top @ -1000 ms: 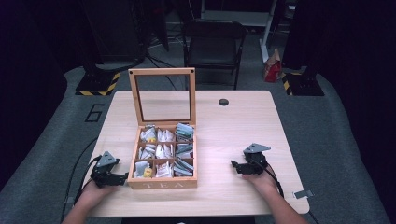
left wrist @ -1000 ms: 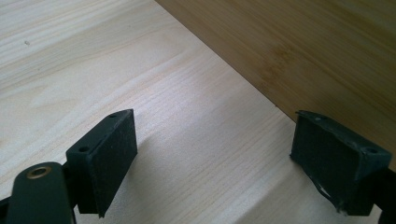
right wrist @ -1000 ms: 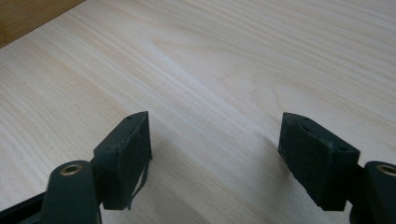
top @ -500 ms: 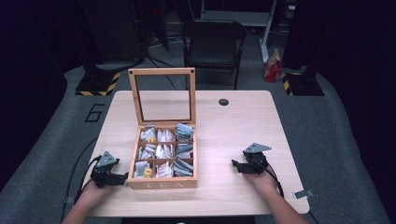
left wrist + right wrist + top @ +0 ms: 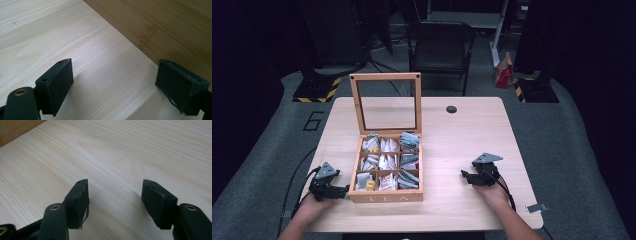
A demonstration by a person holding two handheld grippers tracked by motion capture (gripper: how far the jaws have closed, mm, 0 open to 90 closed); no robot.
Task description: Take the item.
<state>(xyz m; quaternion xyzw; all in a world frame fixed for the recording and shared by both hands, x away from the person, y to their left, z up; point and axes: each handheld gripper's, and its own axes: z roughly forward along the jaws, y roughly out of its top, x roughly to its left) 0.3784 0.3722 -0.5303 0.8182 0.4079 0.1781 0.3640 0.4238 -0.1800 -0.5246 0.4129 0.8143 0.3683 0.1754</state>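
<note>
A wooden tea box (image 5: 386, 197) stands at the middle front of the light wooden table (image 5: 462, 130). Its glass-paned lid (image 5: 386, 77) stands upright, and its compartments hold several tea bags (image 5: 384, 162). My left gripper (image 5: 343, 190) rests on the table just left of the box, open, its jaws pointing at the box's side wall (image 5: 162, 25). In its own view, the left gripper (image 5: 112, 75) has only bare table between its pads. My right gripper (image 5: 465, 176) lies on the table to the right of the box, open. Its jaws (image 5: 115, 192) have just been closing, with nothing between them.
A black chair (image 5: 439, 42) stands beyond the far edge. A round black grommet (image 5: 451, 109) sits in the tabletop at the back. A small metal clip (image 5: 537, 207) lies near the front right corner. Cables trail from both grippers off the front edge.
</note>
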